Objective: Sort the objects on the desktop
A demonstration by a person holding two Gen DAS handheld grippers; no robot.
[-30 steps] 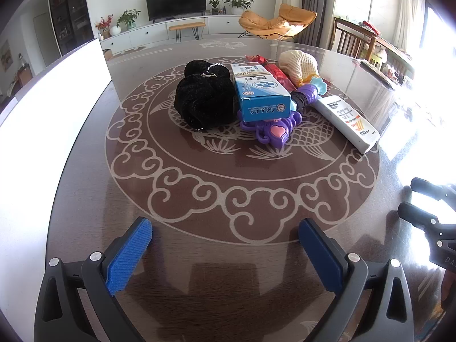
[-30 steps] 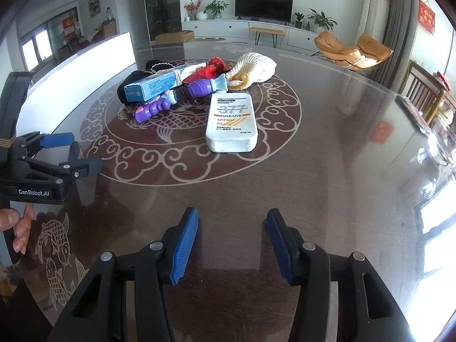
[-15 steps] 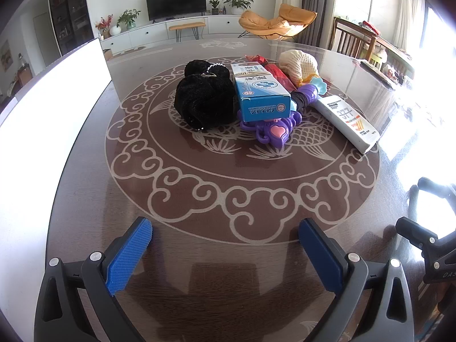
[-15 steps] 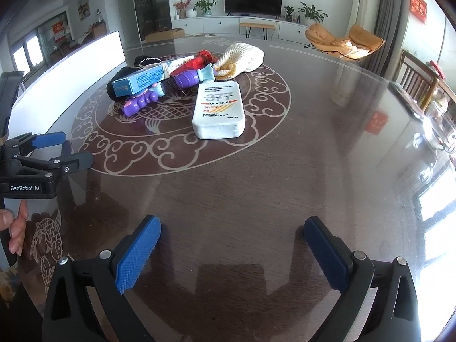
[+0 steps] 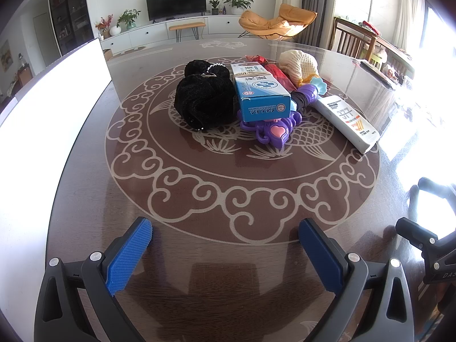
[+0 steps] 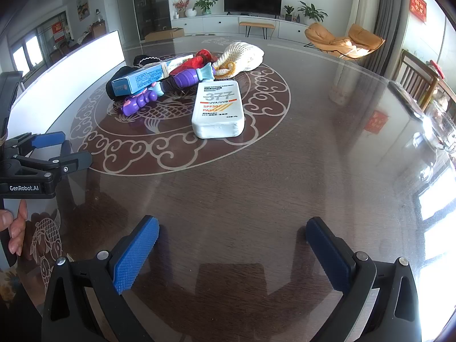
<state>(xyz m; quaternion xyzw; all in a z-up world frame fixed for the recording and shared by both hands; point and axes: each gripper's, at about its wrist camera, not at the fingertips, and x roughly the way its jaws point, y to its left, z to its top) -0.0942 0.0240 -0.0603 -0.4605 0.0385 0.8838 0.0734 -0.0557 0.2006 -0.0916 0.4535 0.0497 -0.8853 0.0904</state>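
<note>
A heap of objects lies at the centre of the round patterned table (image 5: 199, 256): a black velvet scrunchie (image 5: 203, 99), a blue and white carton (image 5: 260, 97), a purple toy (image 5: 273, 131), a red packet (image 5: 275, 71), a cream knitted pouch (image 5: 299, 64) and a white sunscreen tube (image 5: 346, 119). From the right wrist the tube (image 6: 218, 109) is nearest, with the carton (image 6: 142, 81), purple toy (image 6: 139, 101) and pouch (image 6: 242, 57) behind. My left gripper (image 5: 225, 252) stands open near the front edge, empty. My right gripper (image 6: 232, 252) is open wide, nothing between its fingers.
A bright white board (image 5: 42, 119) lines the table's left side. The other gripper shows at the edge of each view, the right one (image 5: 427, 228) and the left one (image 6: 37, 159) with a hand (image 6: 14, 228) on its handle. Chairs (image 6: 419, 79) stand beyond the right rim.
The right gripper's jaws have spread from half closed to fully wide. The left gripper and the objects have not moved.
</note>
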